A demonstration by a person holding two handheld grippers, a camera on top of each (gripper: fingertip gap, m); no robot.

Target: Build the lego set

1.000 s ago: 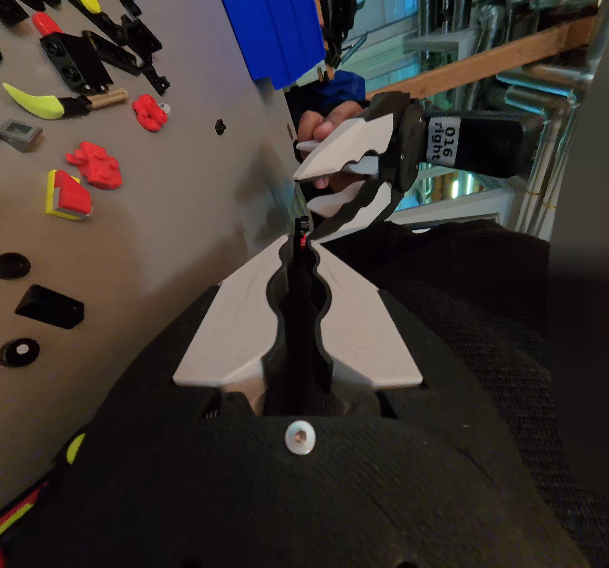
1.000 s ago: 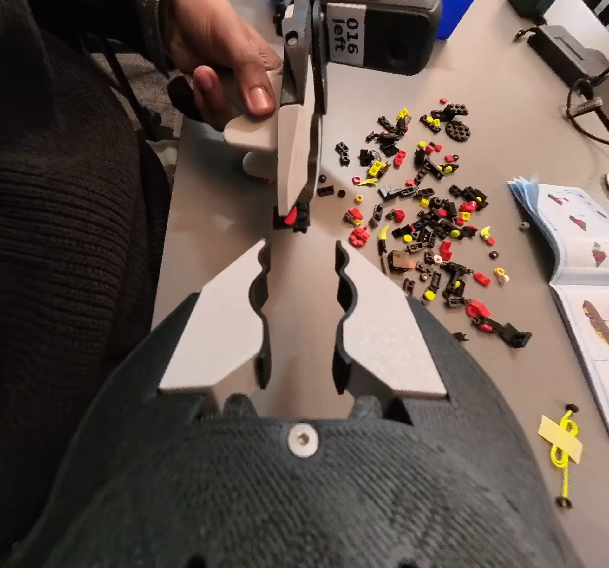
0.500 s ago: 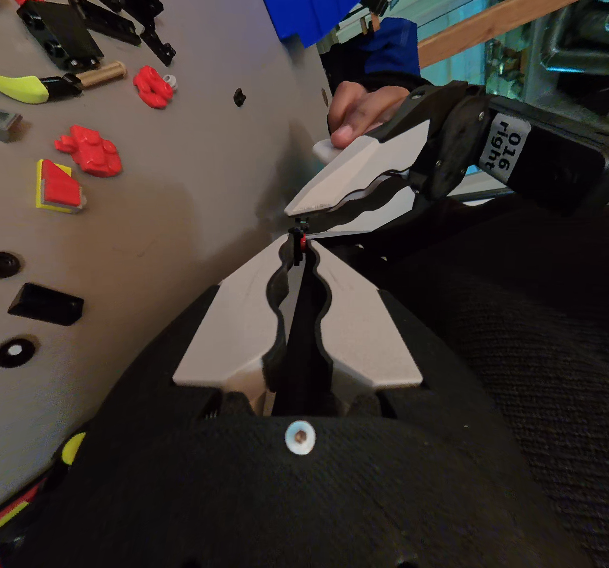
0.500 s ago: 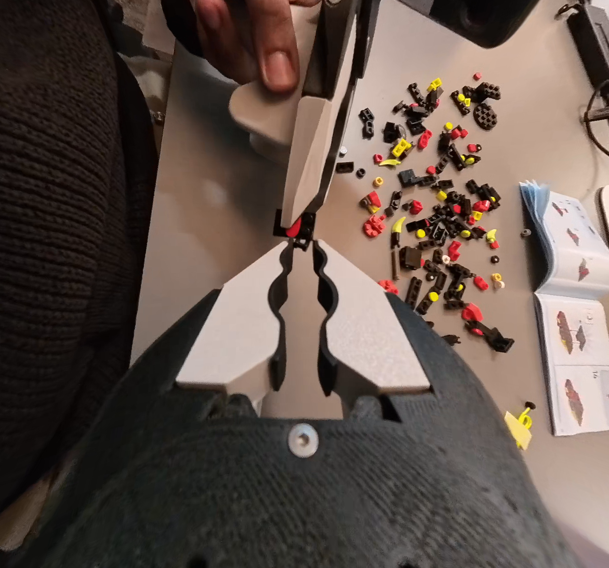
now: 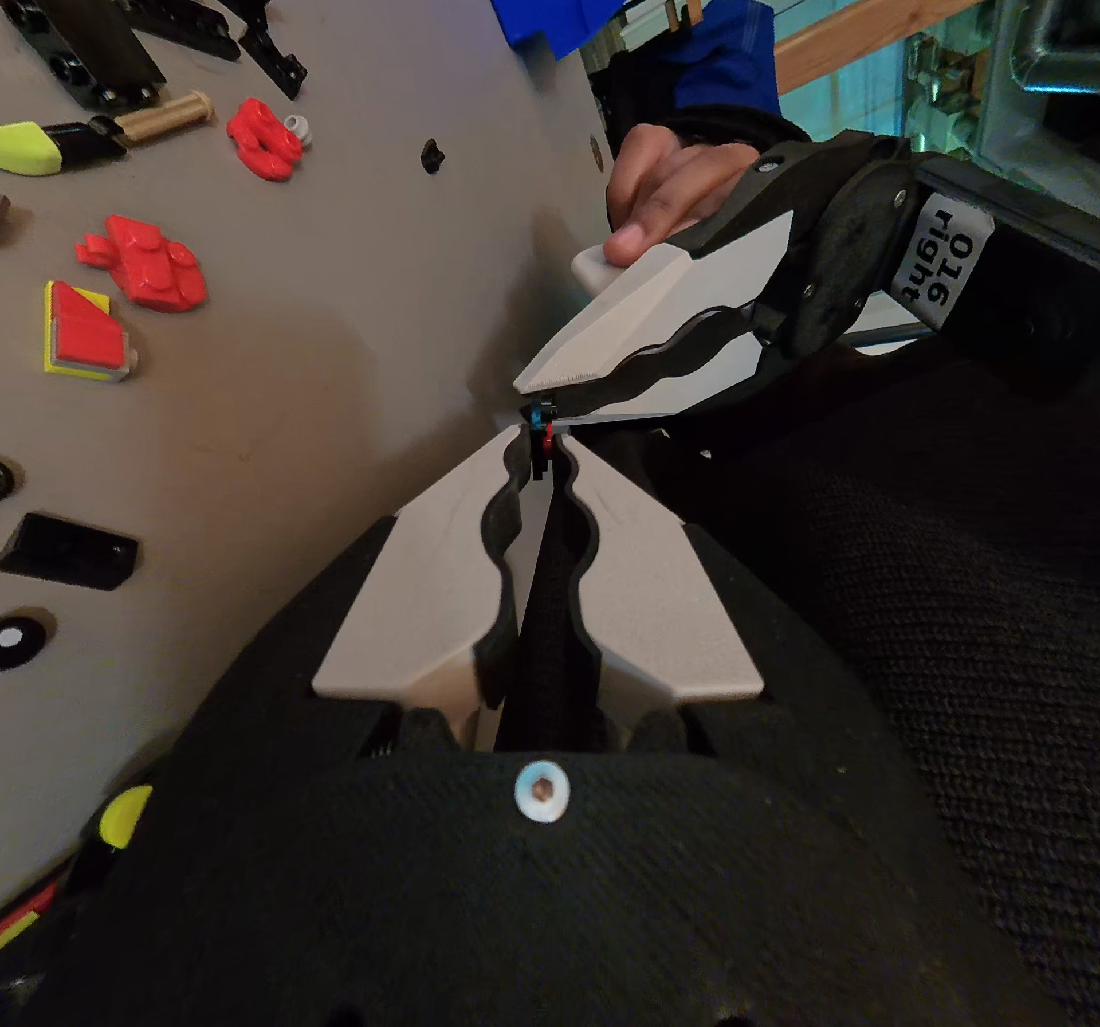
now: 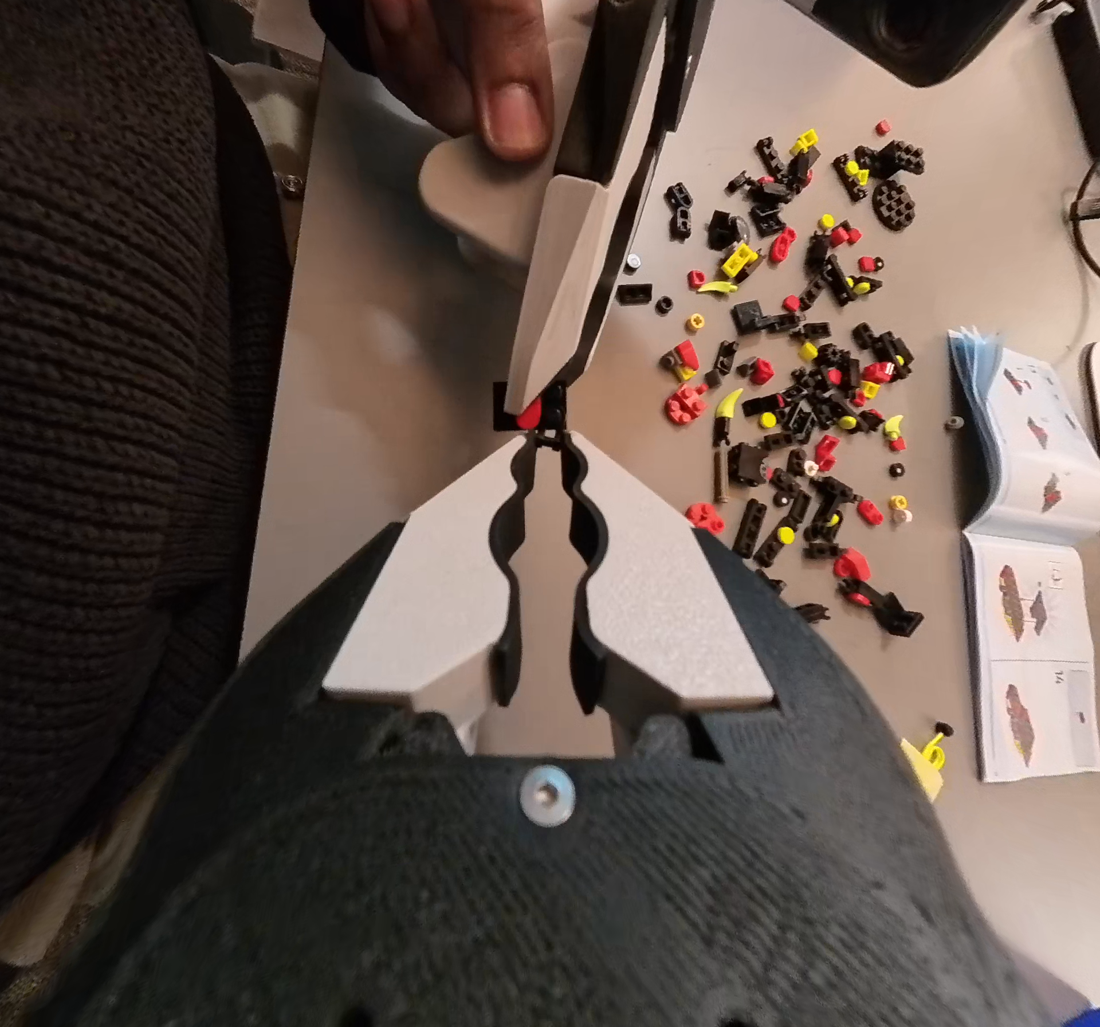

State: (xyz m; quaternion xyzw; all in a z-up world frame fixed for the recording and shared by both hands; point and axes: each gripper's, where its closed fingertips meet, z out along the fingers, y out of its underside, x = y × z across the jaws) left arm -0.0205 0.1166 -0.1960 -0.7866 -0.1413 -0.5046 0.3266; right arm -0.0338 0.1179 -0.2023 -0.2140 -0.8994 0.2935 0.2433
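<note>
The small black-and-red brick assembly (image 6: 531, 410) hangs above the bench (image 6: 381, 379), pinched at my left hand-held gripper (image 5: 543, 443), which I keep clenched on it so it cannot turn. My right hand-held gripper (image 6: 547, 443) closes its tips on a small black piece (image 6: 548, 440) at the assembly's end, meeting the left at an angle so the two parts line up. The left wrist view alone shows a blue bit (image 5: 538, 416) at the joint; the right alone shows the scattered bricks (image 6: 821, 379) and booklet (image 6: 1036, 522).
</note>
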